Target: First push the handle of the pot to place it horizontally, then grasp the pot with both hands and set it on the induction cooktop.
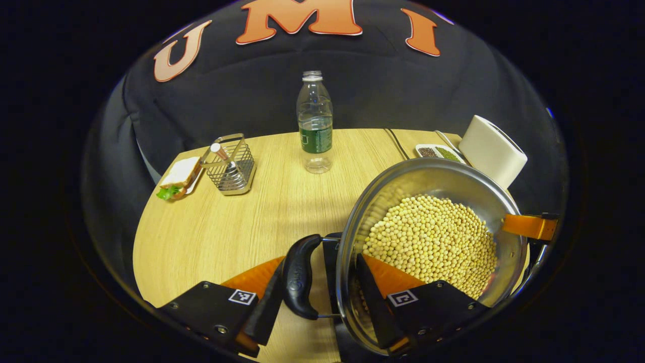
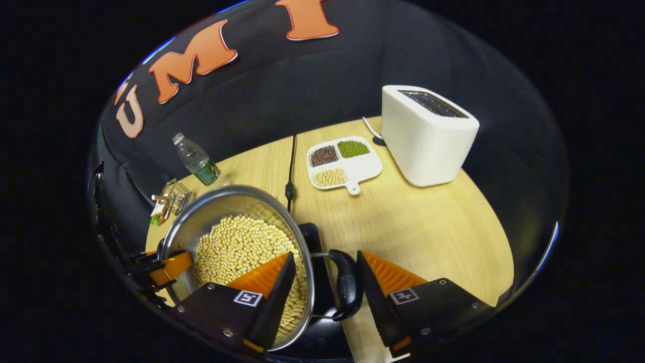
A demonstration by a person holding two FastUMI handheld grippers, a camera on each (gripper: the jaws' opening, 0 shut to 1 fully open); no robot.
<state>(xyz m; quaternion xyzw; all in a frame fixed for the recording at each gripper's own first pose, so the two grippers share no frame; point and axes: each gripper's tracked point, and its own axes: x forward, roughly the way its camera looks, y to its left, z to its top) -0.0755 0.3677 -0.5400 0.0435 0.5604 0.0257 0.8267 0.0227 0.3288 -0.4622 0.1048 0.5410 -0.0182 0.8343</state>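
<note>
1. While the pot, filled with pale beans, sits on the black induction cooktop, both grippers straddle its rim.
2. Left gripper: one finger lies outside the black side handle, the other inside the pot wall; whether both fingers press cannot be told.
3. Right gripper: one finger inside the pot, the other just right of the opposite handle, a gap visible.
4. Far on the wooden table: water bottle, wire rack, sandwich, white toaster, divided dish.
</note>
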